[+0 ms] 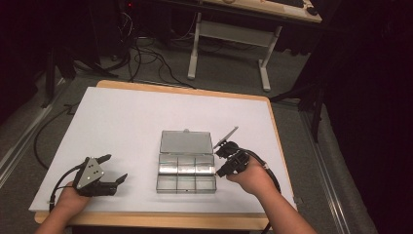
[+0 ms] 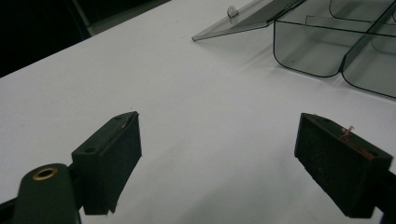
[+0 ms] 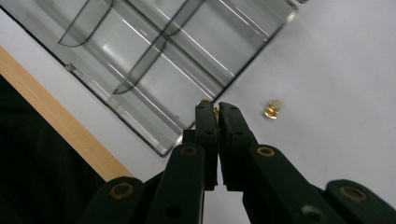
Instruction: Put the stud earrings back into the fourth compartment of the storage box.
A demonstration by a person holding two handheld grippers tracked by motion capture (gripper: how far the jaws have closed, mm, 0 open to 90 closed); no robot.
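Held piece: a small brass-coloured part (image 3: 208,103), only a glint of it showing, pinched at the tips of the right gripper (image 3: 217,108); its exact shape is too small to tell.
Position of held piece: above the white sheet, just beside the near right corner of the box (image 3: 154,60), not yet over any compartment.
Second piece: a small brass stud (image 3: 272,109), shiny and rounded, lies loose on the white sheet (image 3: 336,84), near the box but apart from it.
Box: clear, smoky plastic, rectangular, with rounded inner corners and thin dividers forming six compartments in two rows; walls glossy with streaks of reflection. All compartments in view look empty.
Lid: same clear plastic, hinged at the far edge, folded back flat on the sheet (image 2: 243,21), with a small knob-like catch.
Right gripper state: clenched on the brass part, jaws almost meeting.
Left gripper (image 2: 219,154): released, jaws wide apart with nothing between them, resting low over the bare sheet, well left of the box (image 1: 186,165).
Progress (judgement): early. Lid open and one part picked up; left to do are dropping it in a compartment, fetching the loose stud, likely closing the lid.
Table: white matte sheet over a pale wood top (image 1: 156,220).
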